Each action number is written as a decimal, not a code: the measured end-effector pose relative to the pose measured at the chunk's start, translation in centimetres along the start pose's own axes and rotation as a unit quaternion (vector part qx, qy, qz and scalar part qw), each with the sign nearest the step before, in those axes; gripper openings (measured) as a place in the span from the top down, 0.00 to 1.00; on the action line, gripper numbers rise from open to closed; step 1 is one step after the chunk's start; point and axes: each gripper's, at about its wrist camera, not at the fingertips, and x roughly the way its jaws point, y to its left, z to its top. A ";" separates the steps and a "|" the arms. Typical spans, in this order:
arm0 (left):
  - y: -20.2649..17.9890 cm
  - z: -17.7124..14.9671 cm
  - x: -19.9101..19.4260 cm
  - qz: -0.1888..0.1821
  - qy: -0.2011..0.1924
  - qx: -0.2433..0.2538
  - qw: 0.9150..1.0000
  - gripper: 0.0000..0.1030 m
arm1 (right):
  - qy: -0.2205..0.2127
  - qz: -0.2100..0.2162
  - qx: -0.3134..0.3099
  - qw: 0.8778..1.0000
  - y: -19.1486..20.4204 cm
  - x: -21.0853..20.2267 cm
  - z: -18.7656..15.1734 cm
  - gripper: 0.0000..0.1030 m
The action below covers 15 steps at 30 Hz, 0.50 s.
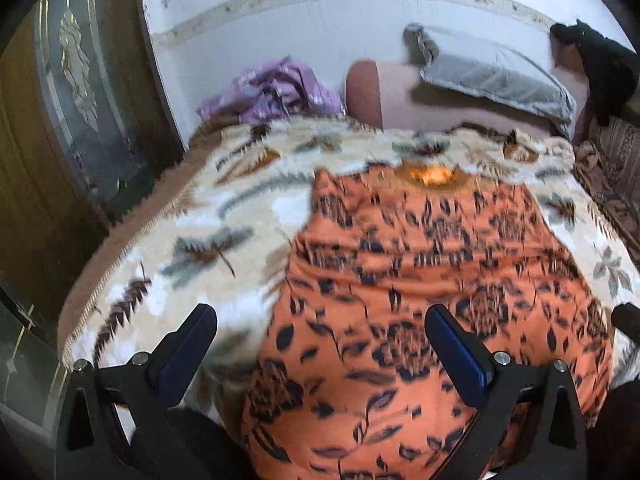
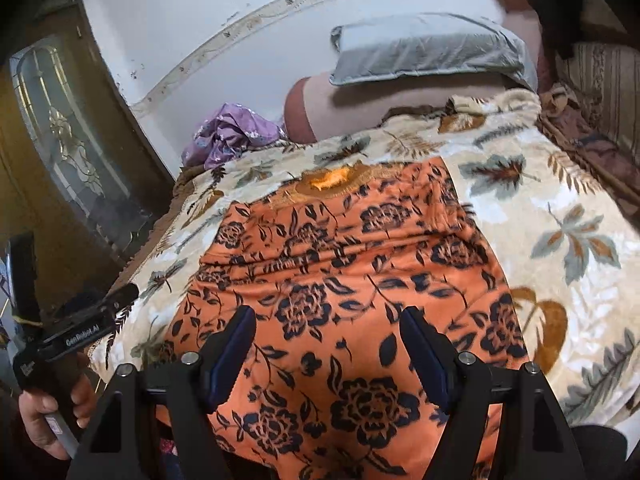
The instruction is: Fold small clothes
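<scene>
Over the bed's near edge: both grippers empty, fingers spread, orange garment flat below.
Left gripper (image 1: pixel 320 340) fingers wide apart, one finger over the blanket (image 1: pixel 168 240), the other over the orange floral garment (image 1: pixel 420 280); view is motion-blurred. Right gripper (image 2: pixel 326 340) fingers also apart, both over the garment (image 2: pixel 340 260), holding nothing; can't tell if the tips touch cloth. Left gripper body and the hand (image 2: pixel 52 412) holding it show at the right view's lower-left edge. Garment lies spread on the cream leaf-print blanket (image 2: pixel 560 240), running from the near edge toward mid-bed. Beyond it: purple crumpled cloth (image 2: pixel 232 132) far left by the wall, grey pillow (image 2: pixel 428 48) on a pink bolster (image 2: pixel 360 108), dark clothing (image 2: pixel 552 0) far right.
</scene>
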 end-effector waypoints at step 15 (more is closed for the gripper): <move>2.2 -4.5 4.8 0.028 0.093 0.009 0.995 0.00 | 0.061 -0.049 0.043 0.996 -4.6 2.0 -2.9 0.25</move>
